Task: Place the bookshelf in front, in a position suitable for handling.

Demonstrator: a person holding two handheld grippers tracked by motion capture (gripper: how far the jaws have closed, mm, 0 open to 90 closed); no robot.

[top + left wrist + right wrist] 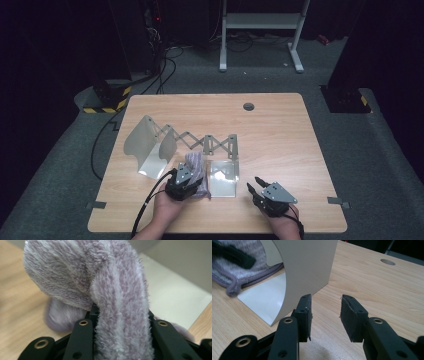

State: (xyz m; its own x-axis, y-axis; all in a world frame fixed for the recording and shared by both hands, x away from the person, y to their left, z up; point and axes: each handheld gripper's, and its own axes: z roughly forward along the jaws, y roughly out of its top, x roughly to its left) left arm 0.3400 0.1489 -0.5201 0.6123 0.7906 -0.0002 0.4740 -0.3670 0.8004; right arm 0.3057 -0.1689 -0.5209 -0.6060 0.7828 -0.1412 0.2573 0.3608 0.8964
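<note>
Sock point(117, 297) pinched in your left hand-held gripper point(184, 184), fuzzy and lilac, draped just left of the metal rack's point(220, 172) near bookend; your right hand-held gripper point(325, 315) hovers spread and empty right of that bookend

Dark room, grey carpet point(60, 165), white frame point(260, 22)

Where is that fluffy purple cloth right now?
The fluffy purple cloth is clamped in the left gripper near the table's front edge in the high view, draped beside the right-hand plate of the metal folding rack.
</note>
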